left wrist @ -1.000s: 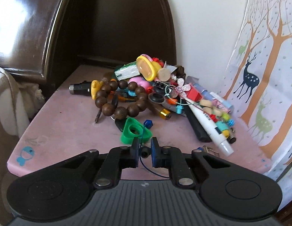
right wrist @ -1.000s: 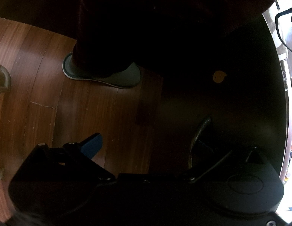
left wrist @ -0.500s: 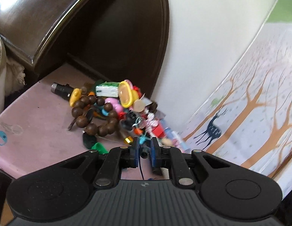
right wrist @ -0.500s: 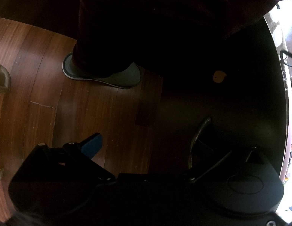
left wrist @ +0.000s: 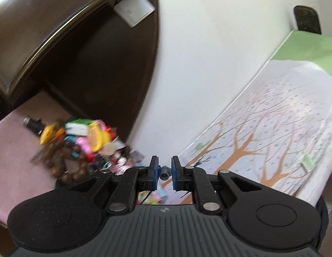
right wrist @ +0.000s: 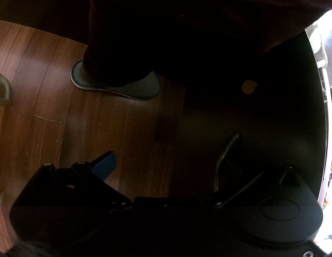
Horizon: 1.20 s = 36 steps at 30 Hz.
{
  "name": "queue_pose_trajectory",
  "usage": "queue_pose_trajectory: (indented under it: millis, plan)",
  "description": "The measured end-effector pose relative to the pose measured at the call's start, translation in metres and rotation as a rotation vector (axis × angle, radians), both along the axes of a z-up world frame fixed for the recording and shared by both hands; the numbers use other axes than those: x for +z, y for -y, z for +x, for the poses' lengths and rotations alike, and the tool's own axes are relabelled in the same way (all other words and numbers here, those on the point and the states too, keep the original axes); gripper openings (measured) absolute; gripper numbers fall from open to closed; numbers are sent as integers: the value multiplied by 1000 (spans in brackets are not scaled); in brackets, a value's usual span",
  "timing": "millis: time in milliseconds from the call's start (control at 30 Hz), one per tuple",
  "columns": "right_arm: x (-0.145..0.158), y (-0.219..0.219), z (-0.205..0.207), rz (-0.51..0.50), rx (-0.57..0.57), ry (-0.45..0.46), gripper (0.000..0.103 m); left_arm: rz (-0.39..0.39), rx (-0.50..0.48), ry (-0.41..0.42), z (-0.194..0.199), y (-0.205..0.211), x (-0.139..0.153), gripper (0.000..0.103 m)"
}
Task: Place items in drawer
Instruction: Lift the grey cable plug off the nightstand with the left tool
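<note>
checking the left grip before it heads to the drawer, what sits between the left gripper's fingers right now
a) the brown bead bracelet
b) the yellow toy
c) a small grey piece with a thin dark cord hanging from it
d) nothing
c: the left gripper pinches a small grey piece between its blue pads, a thin dark cord hanging below, while the bead bracelet and yellow toy lie in the pile.

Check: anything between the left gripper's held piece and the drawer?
Likely the drawer front itself. The left gripper pinches a small grey piece above the pile, but the right wrist view shows only a dark front panel with its metal handle, no opening visible. The right gripper sits open at that handle.
</note>
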State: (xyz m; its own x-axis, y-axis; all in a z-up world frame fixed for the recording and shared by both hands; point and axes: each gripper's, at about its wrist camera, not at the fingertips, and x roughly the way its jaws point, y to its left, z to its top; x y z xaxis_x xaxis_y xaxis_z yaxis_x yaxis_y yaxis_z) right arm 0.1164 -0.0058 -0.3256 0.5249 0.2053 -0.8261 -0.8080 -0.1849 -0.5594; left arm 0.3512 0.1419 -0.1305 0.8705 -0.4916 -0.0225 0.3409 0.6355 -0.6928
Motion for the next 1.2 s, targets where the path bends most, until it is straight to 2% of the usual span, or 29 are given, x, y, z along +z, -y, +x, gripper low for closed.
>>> queue_pose_trajectory:
  millis: [433,633,1200]
  plan:
    - [1,-1,-1,-3,-5,0,103,-37,-5,111,-20,1,35,11]
    - [0,-1,-1,-3,-4,1,103,-46,-24,130,-24,4,39,11]
    - [-2,-2,-2,-6,-7,1,103,-5,-176,232,-52,0,45,11]
